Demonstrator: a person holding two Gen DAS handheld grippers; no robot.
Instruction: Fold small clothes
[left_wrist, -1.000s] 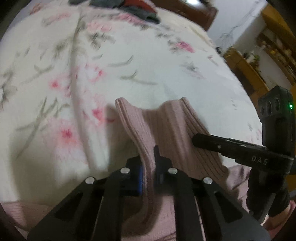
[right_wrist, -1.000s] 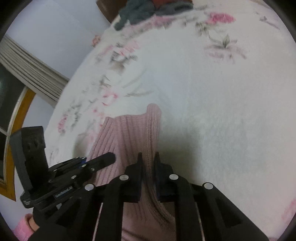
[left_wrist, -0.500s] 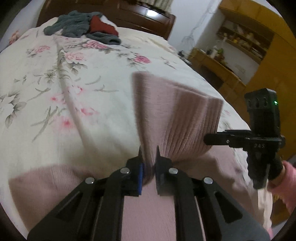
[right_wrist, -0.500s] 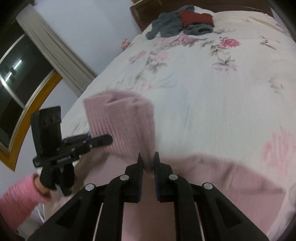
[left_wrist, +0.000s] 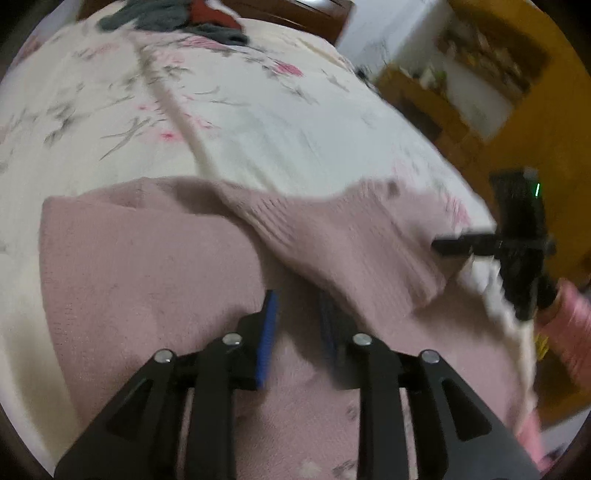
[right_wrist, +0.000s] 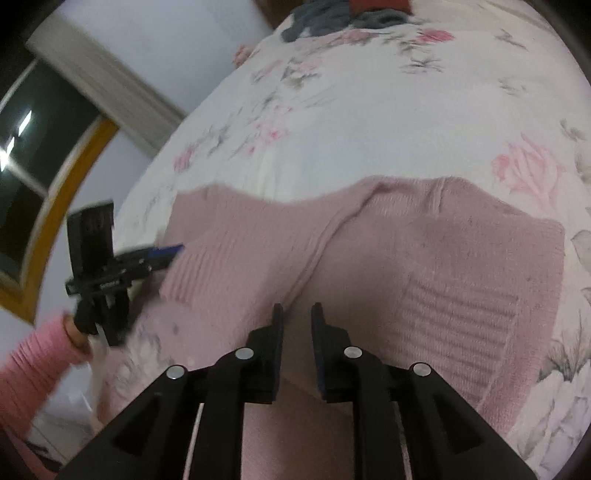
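The pink sweater lies spread on the bed near its front edge, one ribbed part folded across the body. Both the left gripper and the right gripper hover just above the knit with jaws parted and nothing between them. This looks like the moment after one fold is laid down. The next move likely calls for pinching an edge or sleeve and carrying it across. A pile of dark clothes waits at the far end of the bed

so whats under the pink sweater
The pink sweater lies on the floral bedspread, which shows around it on three sides. Whatever sits directly beneath the knit is covered and cannot be seen.
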